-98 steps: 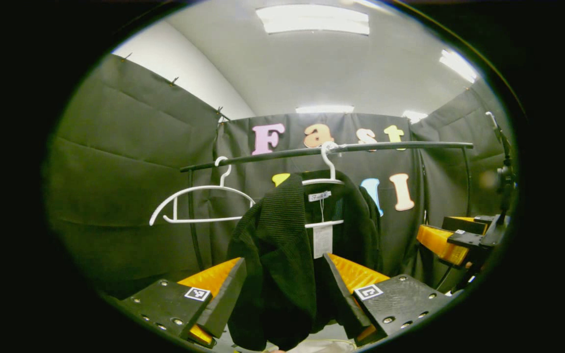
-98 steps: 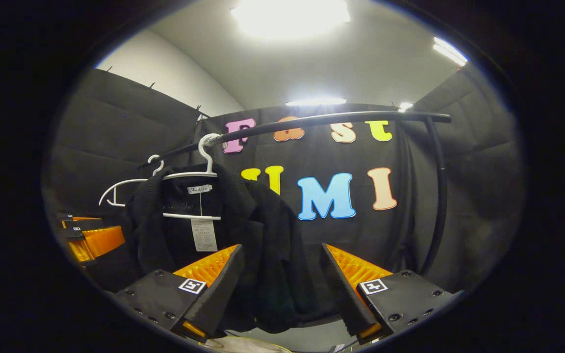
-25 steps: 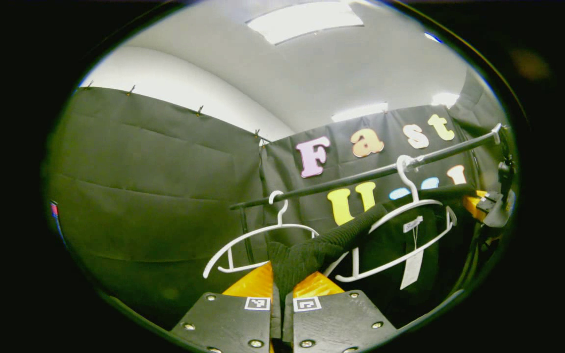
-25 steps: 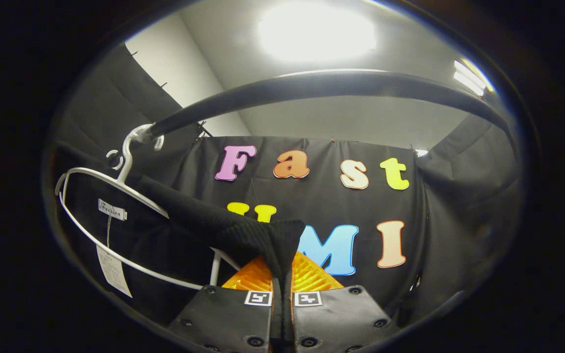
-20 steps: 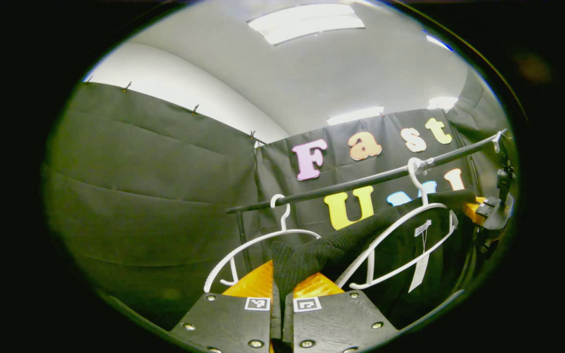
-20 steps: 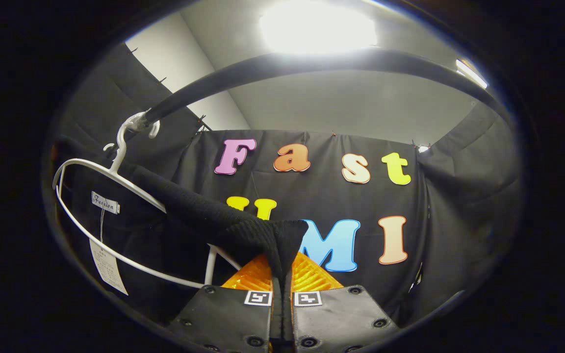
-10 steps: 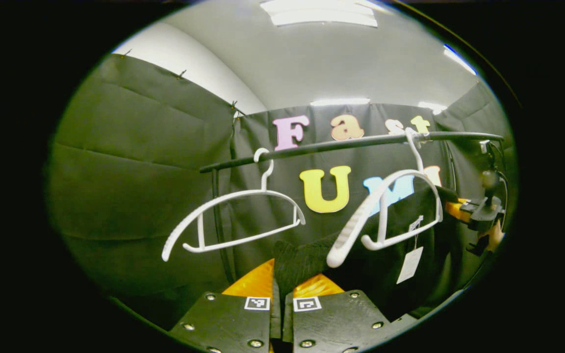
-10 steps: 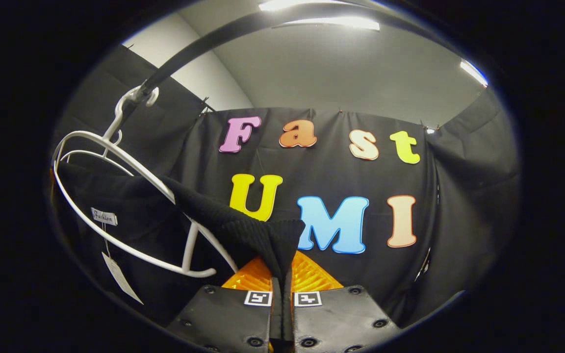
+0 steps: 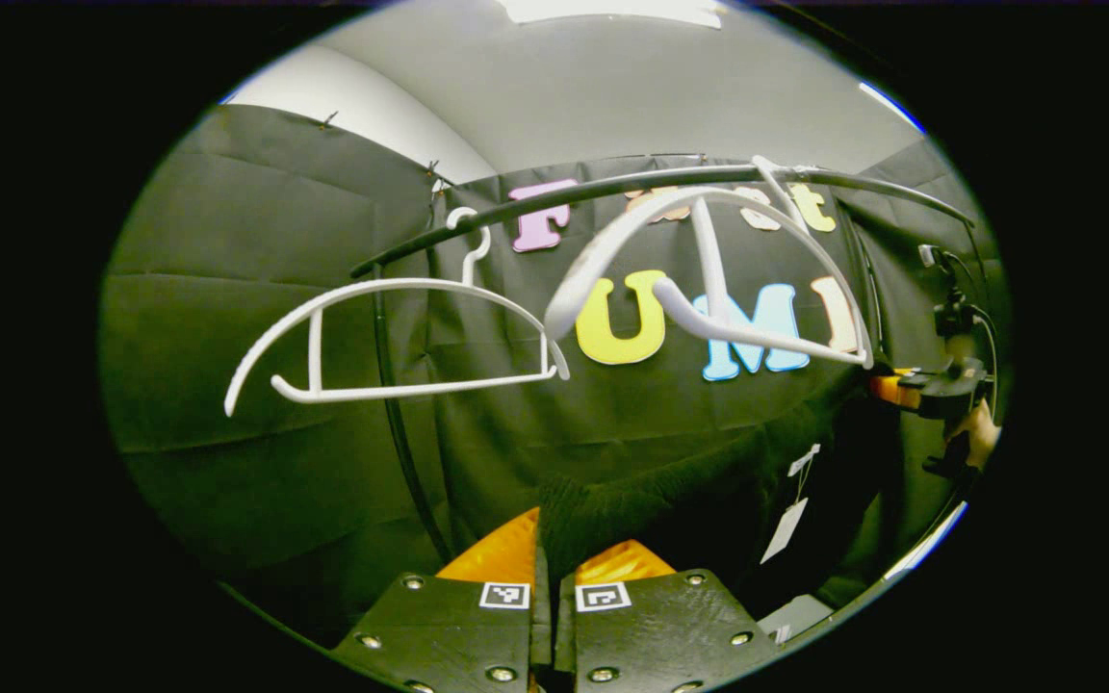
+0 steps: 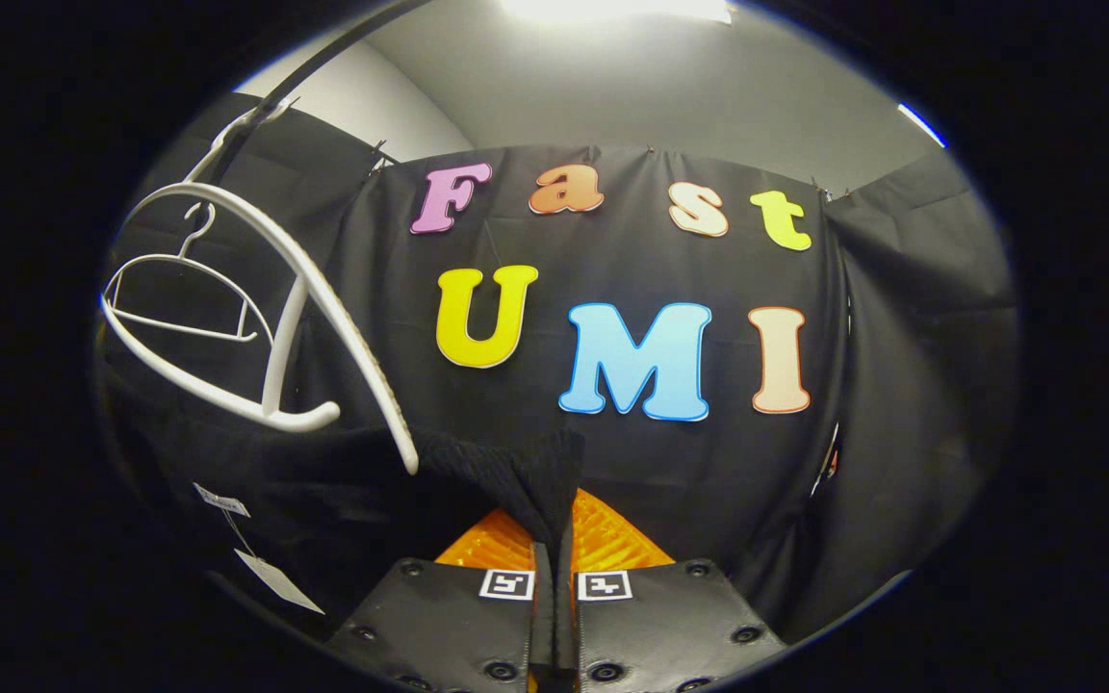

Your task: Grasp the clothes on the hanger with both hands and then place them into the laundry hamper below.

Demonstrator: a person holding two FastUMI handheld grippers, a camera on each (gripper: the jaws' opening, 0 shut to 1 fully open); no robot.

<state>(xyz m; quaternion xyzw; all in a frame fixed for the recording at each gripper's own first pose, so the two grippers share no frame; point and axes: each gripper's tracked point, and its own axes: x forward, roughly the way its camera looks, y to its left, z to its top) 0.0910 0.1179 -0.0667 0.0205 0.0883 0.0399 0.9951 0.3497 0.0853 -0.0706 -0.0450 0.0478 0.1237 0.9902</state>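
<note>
My left gripper [image 9: 545, 577] and right gripper [image 10: 554, 568] each pinch a fold of the black garment [image 9: 699, 491] between closed fingers; it hangs below the white hanger [image 9: 709, 260] (paper tag dangling), which tilts on the rail [image 9: 612, 188] beside a second hanger [image 9: 391, 327].

Matt ribbed knit garment [image 10: 477, 472]; smooth glossy plastic hanger [image 10: 256, 289]; paper tag [image 10: 277, 581].

Two white hangers [image 9: 391, 337] on rail [image 9: 612, 185]

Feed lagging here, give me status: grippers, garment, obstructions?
Both shut on black garment: left gripper, right gripper. Garment below white hanger. Hamper unseen.
</note>
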